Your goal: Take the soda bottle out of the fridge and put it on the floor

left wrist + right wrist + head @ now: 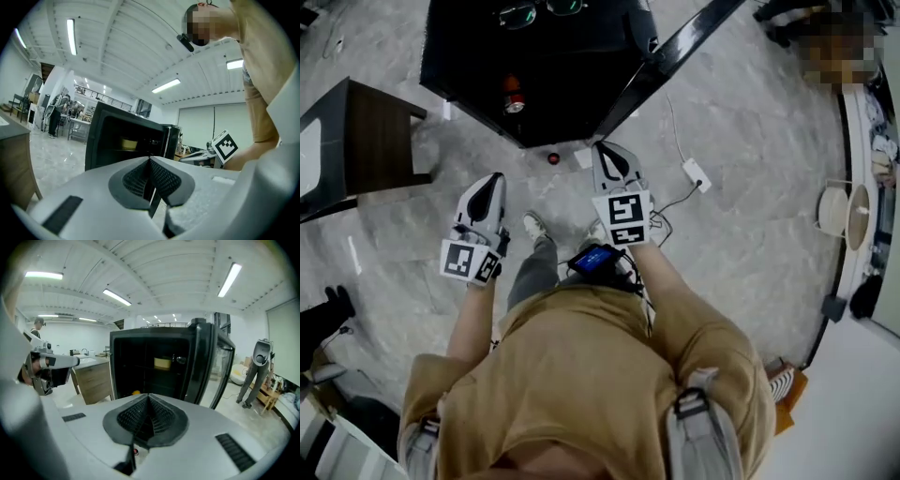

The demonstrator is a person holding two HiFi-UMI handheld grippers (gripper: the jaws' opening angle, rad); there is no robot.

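Observation:
The black fridge stands open in front of me, its door swung out to the right. Low inside it stands a soda bottle with a red label. My left gripper hovers over the floor, short of the fridge and left of my right gripper; its jaws are shut and empty. My right gripper is just before the fridge's front edge near the door hinge, also shut on nothing. In the right gripper view, the dark fridge interior fills the middle beyond the closed pads.
A small red round thing lies on the floor by the fridge front. Glasses rest on the fridge top. A brown table stands to the left. A white power strip with its cable lies right. My feet are behind the grippers.

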